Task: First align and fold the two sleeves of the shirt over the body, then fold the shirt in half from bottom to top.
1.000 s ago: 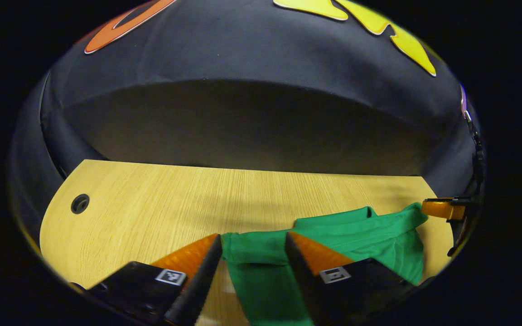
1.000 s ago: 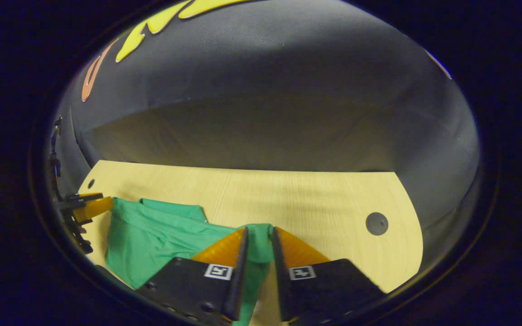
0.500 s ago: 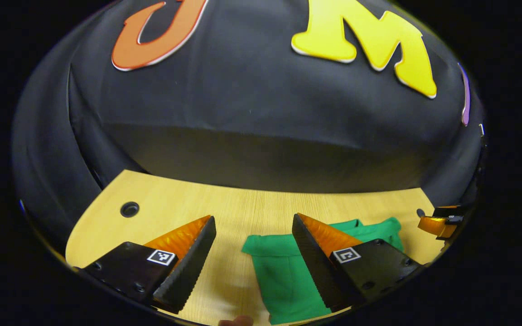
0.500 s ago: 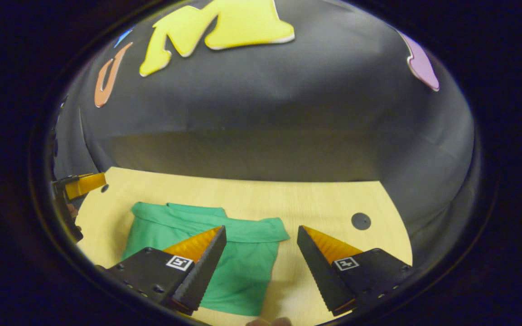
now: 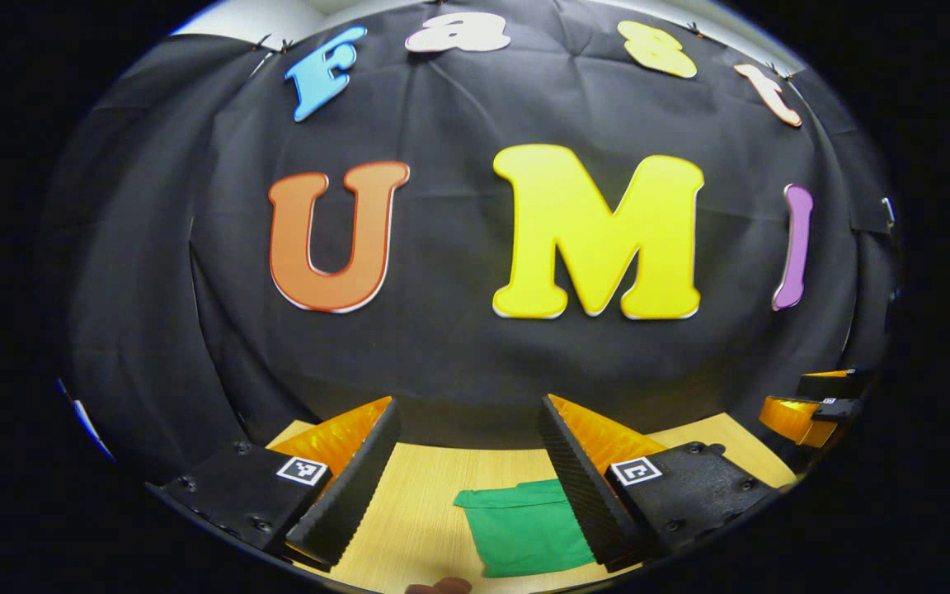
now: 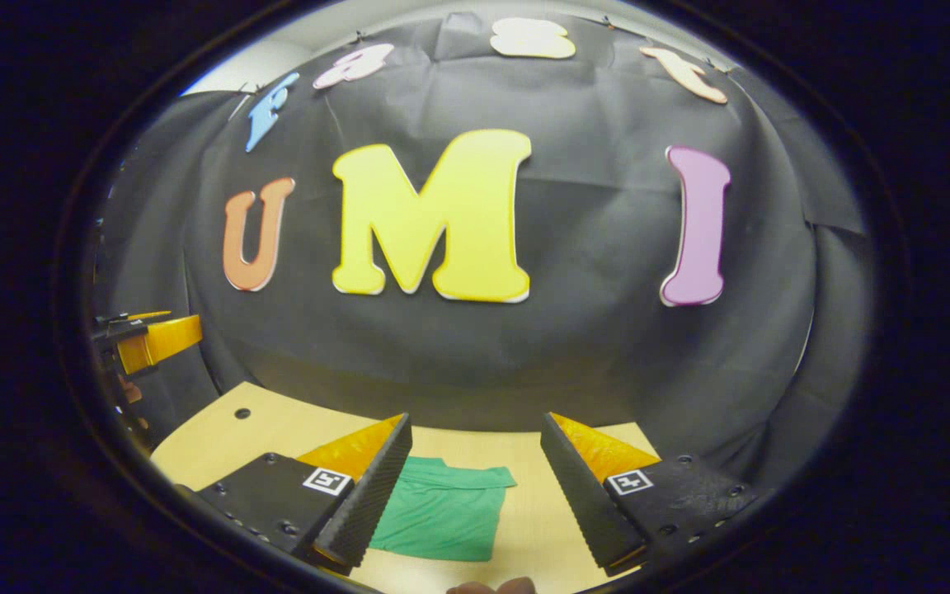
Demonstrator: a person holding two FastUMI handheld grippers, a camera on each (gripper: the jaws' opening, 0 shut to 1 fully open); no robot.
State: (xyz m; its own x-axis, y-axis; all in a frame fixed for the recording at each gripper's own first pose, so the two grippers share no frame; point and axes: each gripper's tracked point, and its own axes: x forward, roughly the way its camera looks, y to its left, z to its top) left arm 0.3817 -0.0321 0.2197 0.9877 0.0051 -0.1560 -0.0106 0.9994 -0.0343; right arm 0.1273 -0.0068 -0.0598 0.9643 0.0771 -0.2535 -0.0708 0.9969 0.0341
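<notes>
**Folded shirt on the table, both my grippers spread and lifted off**

Table first: the pale wooden tabletop (image 5: 430, 495) runs along the bottom of both views, its far edge against the booth's black cloth wall (image 5: 458, 363). In the right gripper view I can see a small round hole (image 6: 242, 412) near its far left corner.

On that wood lies the green folded shirt (image 6: 442, 516), a compact, roughly rectangular bundle resting flat. In the right gripper view it sits below and ahead of my right gripper (image 6: 475, 487), nearer the left finger, whose tip hides its left edge; its far edge carries a ridge of fabric running left to right. I cannot tell which way its long axis runs. In the left gripper view the same shirt (image 5: 524, 528) lies below my left gripper (image 5: 468, 470), close beside the right finger, which covers its right side.

Both grippers are spread wide, nothing between the fingers, clear of the cloth.

Each gripper also appears at the edge of the other's view: the right one at far right in the left gripper view, the left one at far left in the right gripper view.

Smallest, a fingertip (image 6: 491, 586) peeks in at the bottom rim.
</notes>
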